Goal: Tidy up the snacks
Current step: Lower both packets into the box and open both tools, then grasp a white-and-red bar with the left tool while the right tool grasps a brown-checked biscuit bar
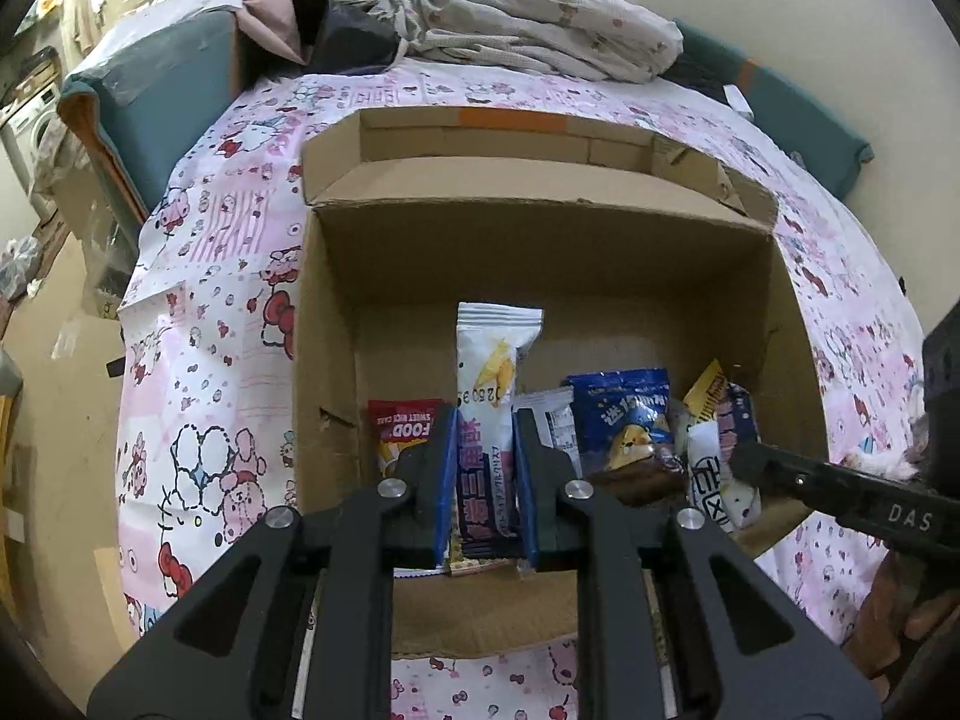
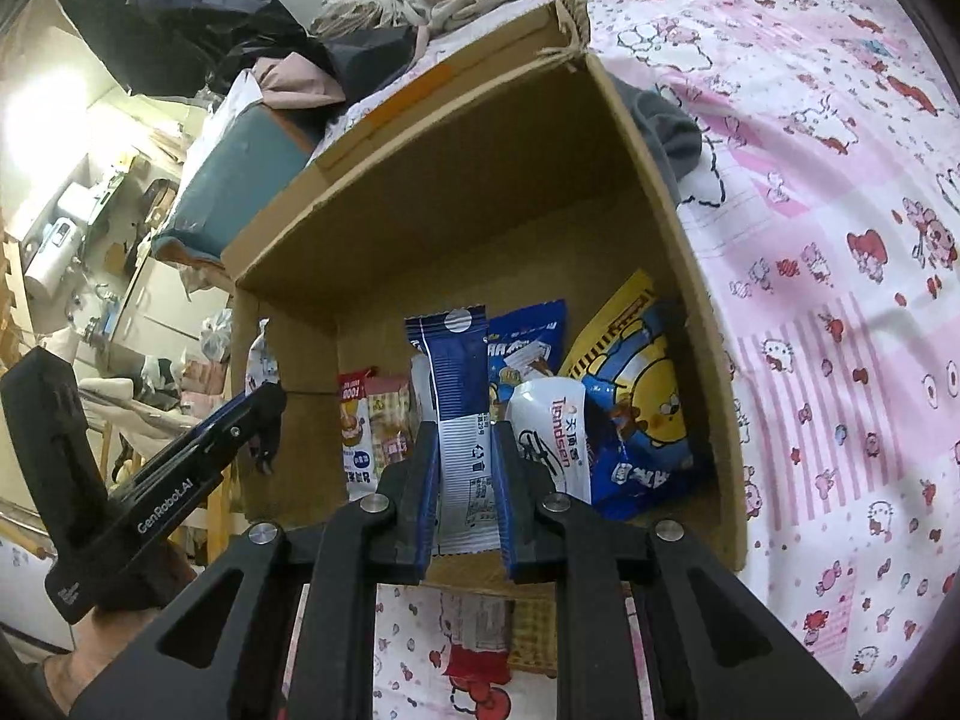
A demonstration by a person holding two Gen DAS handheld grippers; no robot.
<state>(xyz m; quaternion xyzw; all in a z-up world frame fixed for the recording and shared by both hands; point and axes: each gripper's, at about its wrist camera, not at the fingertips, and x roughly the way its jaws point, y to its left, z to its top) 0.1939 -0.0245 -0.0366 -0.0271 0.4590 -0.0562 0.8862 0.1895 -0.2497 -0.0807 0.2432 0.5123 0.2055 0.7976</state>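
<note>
Left tool [image 1: 483, 480] gripping white snack packet [image 1: 489, 396]; right tool [image 2: 465, 480] clamping blue-white packet [image 2: 459, 396] over cardboard box [image 2: 480, 192]. Reading "Tendsen" sachet [image 2: 555, 426], "FOOD SWEET RICE CAKE" pack [image 1: 402, 426].

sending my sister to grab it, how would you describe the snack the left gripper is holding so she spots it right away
Look in the open cardboard box on the pink cartoon bedsheet. Over its near side, the left gripper pinches a long narrow white packet upright. Unlike the red rice cake pack and blue bag beside it, it is white with a yellow picture near the top and a purple lower half.
</note>
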